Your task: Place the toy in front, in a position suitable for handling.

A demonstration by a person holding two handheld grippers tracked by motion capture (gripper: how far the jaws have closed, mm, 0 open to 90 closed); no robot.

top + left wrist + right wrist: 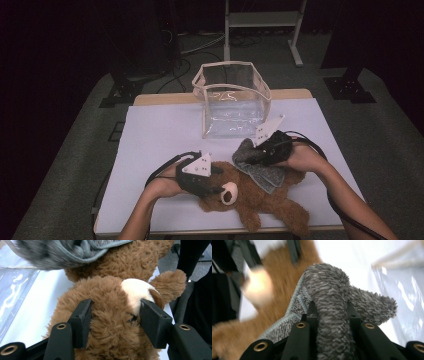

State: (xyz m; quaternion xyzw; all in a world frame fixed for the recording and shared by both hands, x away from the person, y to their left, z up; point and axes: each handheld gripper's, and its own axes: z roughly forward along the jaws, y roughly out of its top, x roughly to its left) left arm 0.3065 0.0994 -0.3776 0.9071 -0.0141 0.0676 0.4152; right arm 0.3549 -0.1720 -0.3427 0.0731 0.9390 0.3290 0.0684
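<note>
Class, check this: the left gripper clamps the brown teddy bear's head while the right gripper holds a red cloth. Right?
Not quite: the cloth in the right gripper is grey, as the right gripper view shows. The left gripper does clamp the brown teddy bear by its head.

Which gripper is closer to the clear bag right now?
Right. The right gripper, clamped on the grey cloth, sits just in front of the clear bag. The left gripper is farther back, gripping the teddy bear by its head.
</note>
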